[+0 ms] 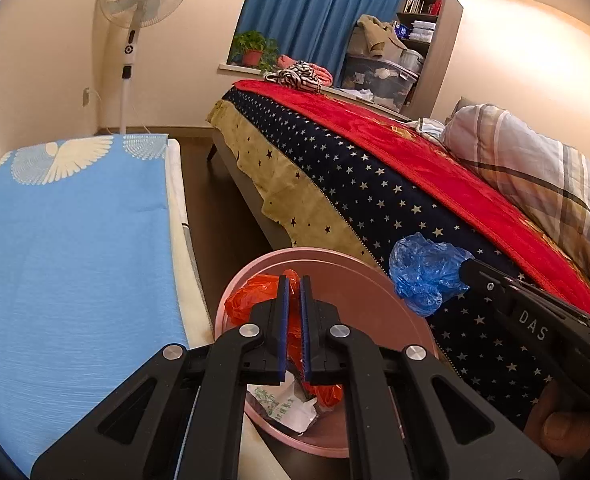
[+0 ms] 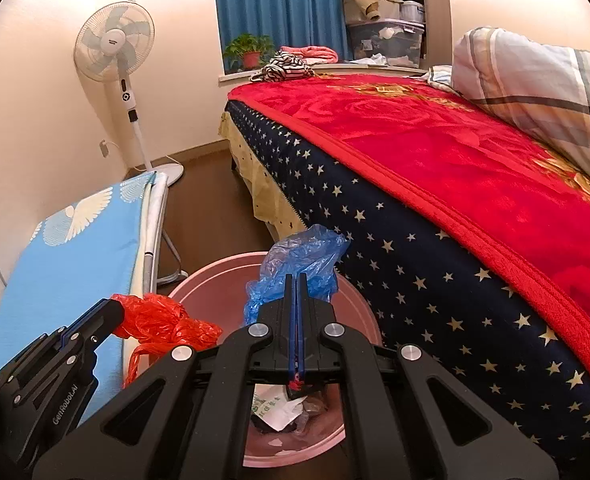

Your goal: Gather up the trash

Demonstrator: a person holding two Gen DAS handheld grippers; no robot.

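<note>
Pink bin (image 2: 199, 280), paper inside: left tongs (image 1: 294, 284) clamp orange bag (image 1: 241, 304), right tongs (image 2: 296, 280) clamp blue bag (image 2: 303, 256) at 12 o'clock; drops pending.

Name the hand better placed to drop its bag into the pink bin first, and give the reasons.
Left, probably. The left gripper holds the orange bag directly above the pink bin. The right gripper holds its blue bag nearer the far rim, beside the bed.

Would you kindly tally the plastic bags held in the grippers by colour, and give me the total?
Orange plastic bag, in the left gripper: 1
Blue plastic bag, in the right gripper: 1
Total: 2
</note>
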